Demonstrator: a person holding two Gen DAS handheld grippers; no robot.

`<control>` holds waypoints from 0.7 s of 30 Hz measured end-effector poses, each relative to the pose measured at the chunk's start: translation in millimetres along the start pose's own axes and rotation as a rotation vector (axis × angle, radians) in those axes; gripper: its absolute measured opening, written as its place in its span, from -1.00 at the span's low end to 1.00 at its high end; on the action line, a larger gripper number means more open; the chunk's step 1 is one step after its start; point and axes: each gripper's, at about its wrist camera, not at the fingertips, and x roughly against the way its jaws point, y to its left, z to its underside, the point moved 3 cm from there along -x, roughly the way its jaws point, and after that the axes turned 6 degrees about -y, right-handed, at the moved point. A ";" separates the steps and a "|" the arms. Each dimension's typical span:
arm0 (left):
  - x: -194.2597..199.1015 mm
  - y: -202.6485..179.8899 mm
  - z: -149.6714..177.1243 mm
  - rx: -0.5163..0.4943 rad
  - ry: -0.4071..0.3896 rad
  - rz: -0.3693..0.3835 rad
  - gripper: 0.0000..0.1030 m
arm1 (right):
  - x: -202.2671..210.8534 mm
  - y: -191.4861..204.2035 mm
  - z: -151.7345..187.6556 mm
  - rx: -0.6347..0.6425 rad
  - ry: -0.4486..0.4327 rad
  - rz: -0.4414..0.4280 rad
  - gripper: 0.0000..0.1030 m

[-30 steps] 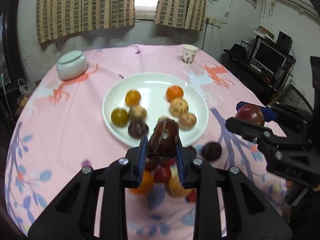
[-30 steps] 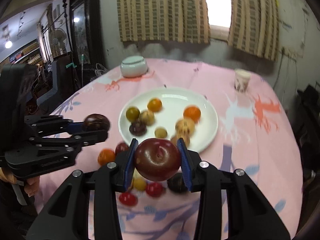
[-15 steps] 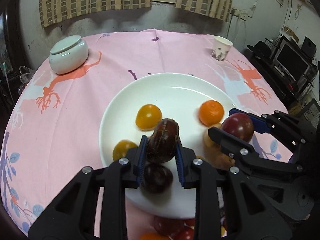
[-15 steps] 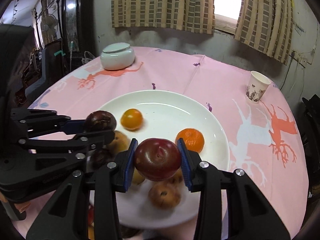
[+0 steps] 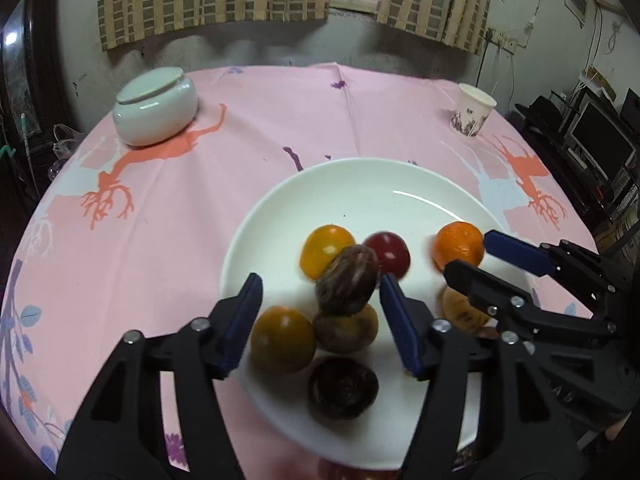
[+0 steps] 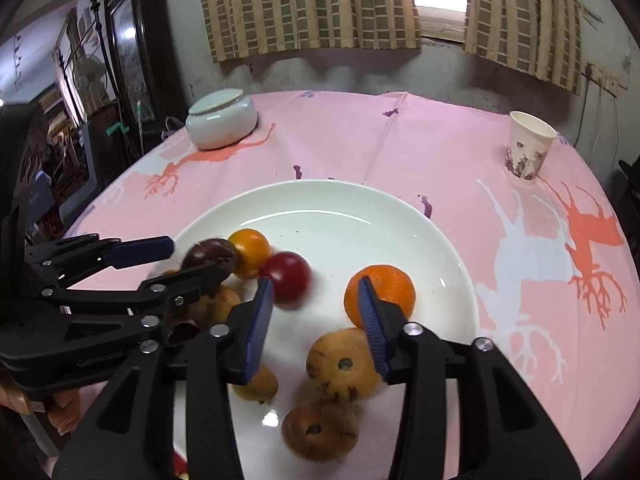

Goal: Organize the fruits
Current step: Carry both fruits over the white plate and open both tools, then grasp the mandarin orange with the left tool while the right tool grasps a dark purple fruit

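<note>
In the left wrist view my left gripper (image 5: 320,320) hovers over the white plate (image 5: 380,196), its jaws opening. A dark brown fruit (image 5: 347,280) sits loose between the pads, touching neither, on top of a tan fruit (image 5: 346,326). My right gripper (image 6: 316,308) also hangs over the plate (image 6: 340,212) with its jaws opening and nothing pressed between them. A red plum (image 6: 286,278), blurred, lies on the plate just left of its left pad. An orange (image 6: 384,292) sits behind its right pad. Several other fruits lie on the plate.
A white lidded jar (image 5: 156,108) stands far left on the pink tablecloth, and a paper cup (image 5: 472,114) far right. A monitor and shelves stand beyond the table's right edge. A person's hand (image 6: 60,412) holds the left gripper.
Both grippers carried their fruit forward over the plate, then their jaws spread. The dark brown fruit and the red plum left the pads and now lie among the plate's fruit.
</note>
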 end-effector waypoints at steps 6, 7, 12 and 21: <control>58.1 -1.6 20.1 -0.057 -0.091 0.025 0.70 | 50.2 6.5 9.0 0.036 -0.055 0.019 0.24; 67.1 -3.1 25.6 -0.072 -0.103 0.031 0.73 | 61.2 7.8 13.6 0.032 -0.067 0.012 0.27; 102.0 -4.6 59.4 -0.111 -0.144 0.035 0.81 | 106.5 13.2 43.3 0.027 -0.099 0.007 0.27; 118.3 -0.6 111.6 -0.091 -0.084 0.037 0.85 | 146.9 30.0 101.2 -0.008 -0.077 0.031 0.27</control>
